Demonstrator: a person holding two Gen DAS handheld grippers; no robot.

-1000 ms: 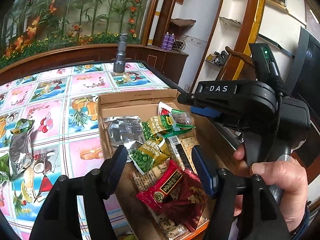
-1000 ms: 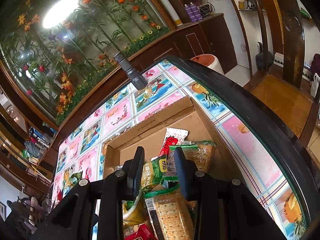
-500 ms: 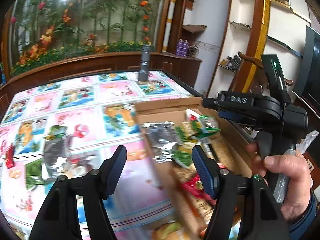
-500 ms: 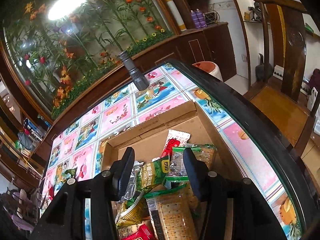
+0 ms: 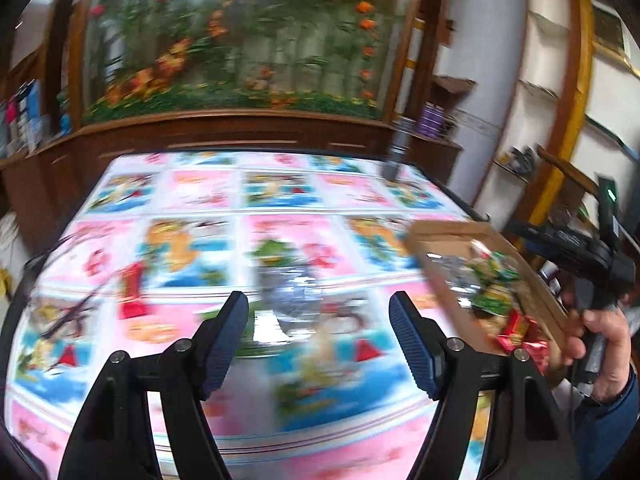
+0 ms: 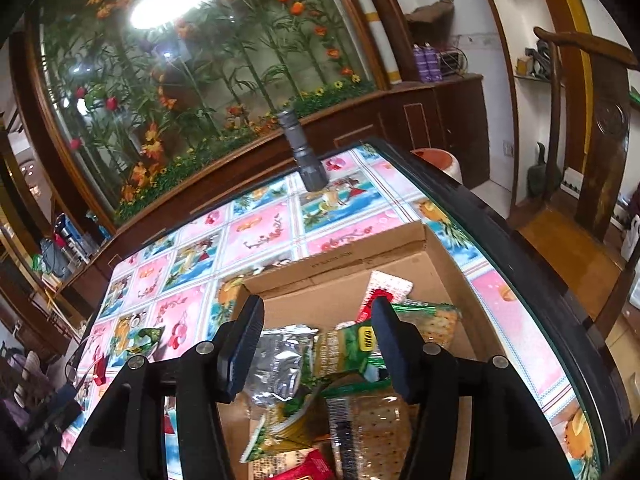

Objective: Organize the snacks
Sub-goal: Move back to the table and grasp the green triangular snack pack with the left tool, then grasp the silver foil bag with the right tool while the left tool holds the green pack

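Observation:
A cardboard box point(image 6: 352, 276) holds several snack packets: a silver foil one point(image 6: 280, 360), a green one point(image 6: 348, 350), crackers point(image 6: 368, 424). My right gripper point(image 6: 316, 344) is open and empty just above them. In the blurred left wrist view the box point(image 5: 452, 236) sits at the right. My left gripper point(image 5: 318, 332) is open and empty over the table, above a silver packet point(image 5: 296, 296) with a green one beside it. A red packet point(image 5: 132, 292) lies further left.
A grey flashlight point(image 6: 302, 152) stands at the table's far edge. The floral tablecloth point(image 6: 256, 232) covers the table, whose dark rim point(image 6: 532, 280) runs along the right. A wooden chair point(image 6: 580, 200) stands beyond it. More loose packets point(image 6: 140, 340) lie at the left.
My left gripper has swung left, away from the box, to over the loose packets on the table. My right gripper has opened wide, letting go of the green packet, and drawn back slightly.

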